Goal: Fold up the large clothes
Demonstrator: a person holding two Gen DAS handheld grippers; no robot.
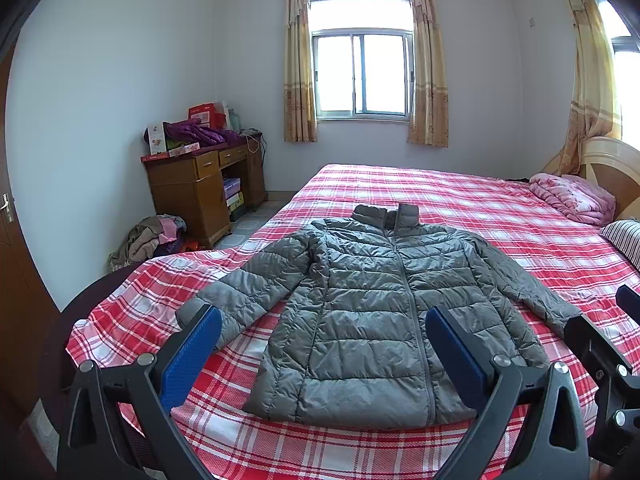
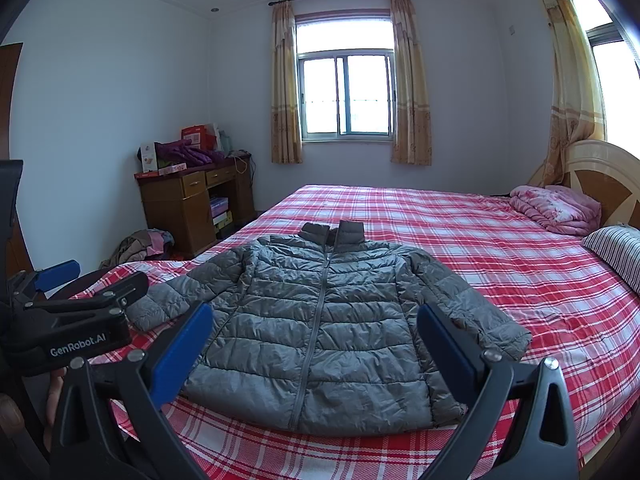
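Note:
A grey quilted puffer jacket lies flat and zipped on the red plaid bed, collar toward the window, both sleeves spread out. It also shows in the right wrist view. My left gripper is open and empty, held above the jacket's hem; its blue pads stand wide apart. My right gripper is open and empty, also above the hem. The left gripper's body shows at the left of the right wrist view.
A folded pink quilt and a striped pillow lie by the wooden headboard at right. A cluttered wooden desk and a clothes pile stand at left. A curtained window is in the far wall.

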